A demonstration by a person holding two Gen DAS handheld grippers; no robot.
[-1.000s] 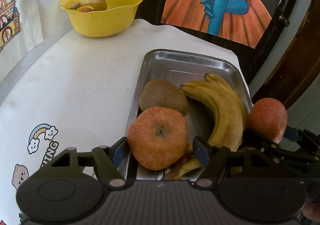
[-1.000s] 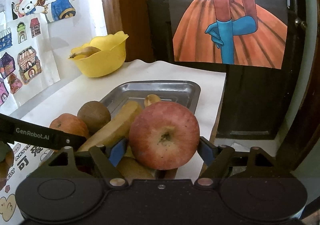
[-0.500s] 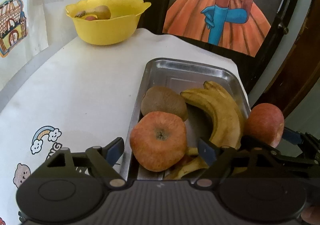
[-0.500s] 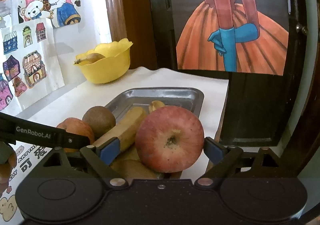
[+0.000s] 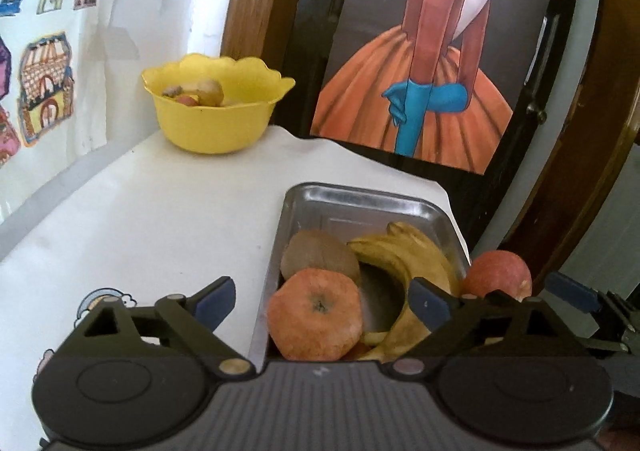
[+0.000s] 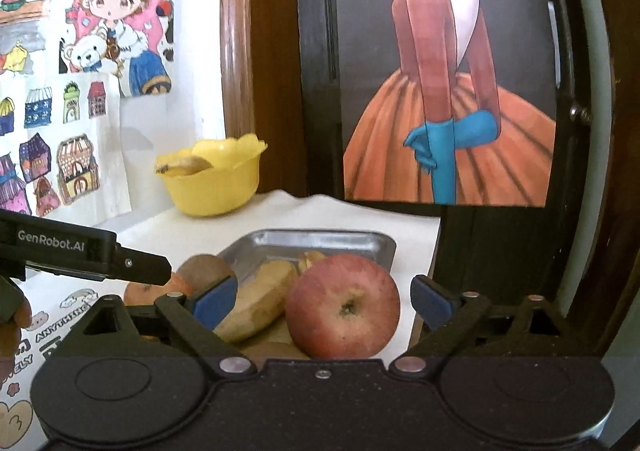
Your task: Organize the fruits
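Apples sit free now: a second ago each hand-held gripper had its blue pads close against its fruit, and since then both have drawn back toward the camera and tilted up, showing more of the wall. The left hand-held gripper (image 5: pixel 320 301) has its jaws opening, pads well clear of the orange-red apple (image 5: pixel 315 314), which lies between them at the near left end of the rectangular steel tray (image 5: pixel 360 197). The right hand-held gripper (image 6: pixel 322 299) is likewise opening, a gap on both sides of the round red apple (image 6: pixel 343 306) resting at the tray's near right edge. In the tray behind them lie a brown kiwi (image 5: pixel 320 254) and a bunch of yellow bananas (image 5: pixel 404 255), the kiwi touching the left apple. The tray stands along the right side of the white-covered bench (image 5: pixel 160 219), close to its right edge, beyond which is a dark door with an orange-dress poster (image 5: pixel 416 99). Broad bare bench lies left of the tray. A scalloped yellow plastic bowl (image 5: pixel 216 123) holding some fruit stands at the far left corner by the sticker-covered wall (image 6: pixel 60 111).
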